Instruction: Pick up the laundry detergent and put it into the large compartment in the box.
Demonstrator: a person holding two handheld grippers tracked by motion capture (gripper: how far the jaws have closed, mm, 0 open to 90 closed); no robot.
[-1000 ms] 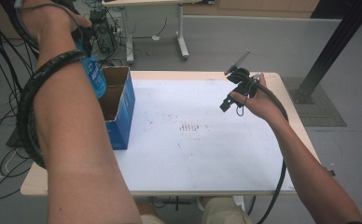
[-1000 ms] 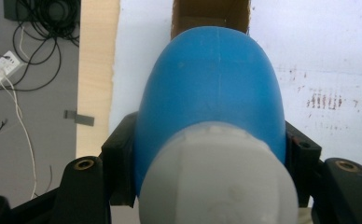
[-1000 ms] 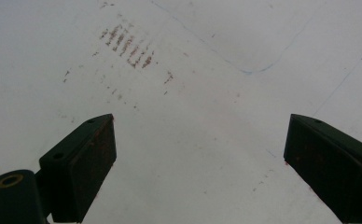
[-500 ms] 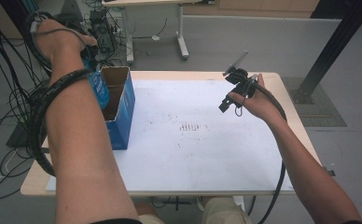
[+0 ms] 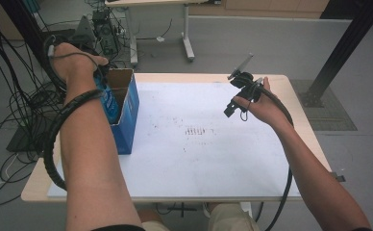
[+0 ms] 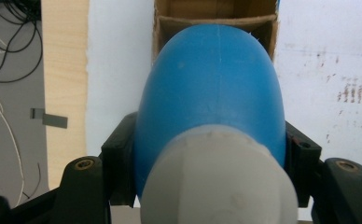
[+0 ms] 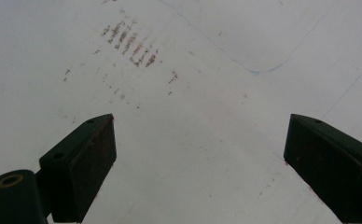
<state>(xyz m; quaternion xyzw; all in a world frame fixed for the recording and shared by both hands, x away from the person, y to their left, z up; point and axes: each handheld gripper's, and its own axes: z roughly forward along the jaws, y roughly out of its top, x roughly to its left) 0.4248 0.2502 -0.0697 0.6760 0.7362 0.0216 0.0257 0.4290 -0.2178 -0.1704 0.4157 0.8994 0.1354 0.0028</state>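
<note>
Blue plastic, a bottle [image 6: 212,98] with a grey cap, sits clamped between the black jaws of the left tool [image 6: 207,158], bottom end pointing into the open cardboard box [image 6: 216,14]. That blue-sided box [image 5: 127,113] stands at the counter's [image 5: 213,163] left edge, near the far corner. Over the far right part of the counter, the right tool [image 7: 200,163] hangs with jaws wide apart and nothing between them, above the white, stained surface.
</note>
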